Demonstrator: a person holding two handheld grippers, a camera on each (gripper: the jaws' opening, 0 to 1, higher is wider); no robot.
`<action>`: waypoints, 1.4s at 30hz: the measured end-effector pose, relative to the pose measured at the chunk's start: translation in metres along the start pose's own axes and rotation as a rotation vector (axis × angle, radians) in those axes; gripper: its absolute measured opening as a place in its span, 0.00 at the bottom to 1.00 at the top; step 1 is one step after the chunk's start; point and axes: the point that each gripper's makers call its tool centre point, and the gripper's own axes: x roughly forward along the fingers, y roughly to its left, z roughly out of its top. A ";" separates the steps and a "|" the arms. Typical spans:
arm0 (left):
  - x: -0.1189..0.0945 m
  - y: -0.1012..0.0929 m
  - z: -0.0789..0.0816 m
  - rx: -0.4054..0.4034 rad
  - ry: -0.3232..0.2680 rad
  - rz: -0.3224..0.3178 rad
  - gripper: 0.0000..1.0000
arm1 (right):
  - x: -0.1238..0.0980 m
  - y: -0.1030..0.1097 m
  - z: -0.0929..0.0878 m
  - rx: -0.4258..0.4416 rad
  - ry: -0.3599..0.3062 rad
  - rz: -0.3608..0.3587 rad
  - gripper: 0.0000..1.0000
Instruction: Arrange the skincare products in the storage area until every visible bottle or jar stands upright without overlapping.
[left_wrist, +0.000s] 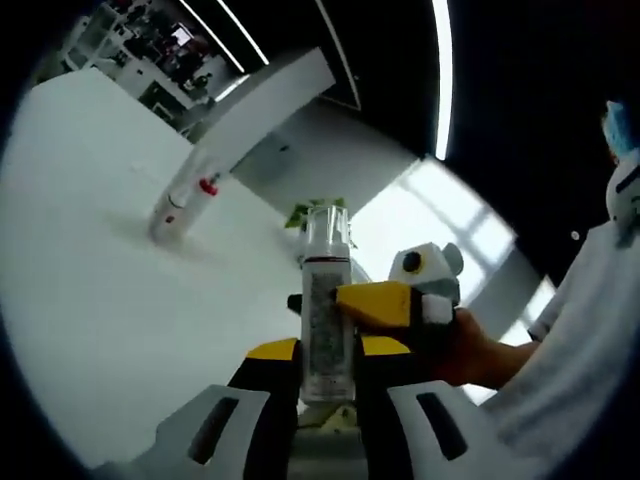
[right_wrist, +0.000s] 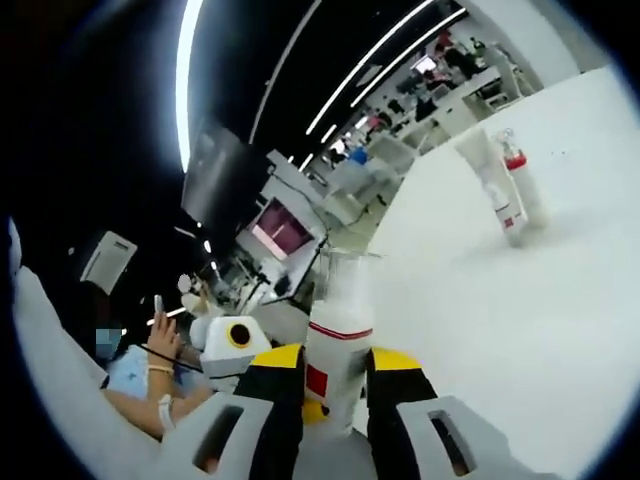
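A clear-capped spray bottle (left_wrist: 326, 320) with a grey label stands between the yellow-tipped jaws of my left gripper (left_wrist: 326, 352), which is shut on its lower body. My right gripper (left_wrist: 385, 302) comes in from the right and clamps the same bottle higher up, with a hand (left_wrist: 472, 348) behind it. In the right gripper view the bottle (right_wrist: 338, 335) shows a white side with a red band, held by my right gripper (right_wrist: 335, 365). Two more upright bottles (left_wrist: 180, 205), a plain white one and one with a red pump (right_wrist: 512, 190), stand close together far off on the table.
The white table (left_wrist: 110, 300) stretches wide around the held bottle. A green plant (left_wrist: 312, 212) sits behind the bottle. A person in white (left_wrist: 590, 330) stands at the right. Another person holding a phone (right_wrist: 155, 365) sits beyond the table edge, with office desks (right_wrist: 440, 90) behind.
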 end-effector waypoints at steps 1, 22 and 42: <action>-0.001 -0.001 -0.001 0.015 0.004 -0.003 0.19 | 0.000 0.001 -0.001 -0.018 0.004 0.003 0.17; -0.022 0.020 -0.022 0.289 0.149 0.149 0.30 | 0.010 0.003 -0.011 -0.149 0.058 0.020 0.16; -0.087 0.088 -0.131 0.565 0.676 0.494 0.52 | -0.009 -0.029 -0.006 -0.119 -0.030 -0.039 0.17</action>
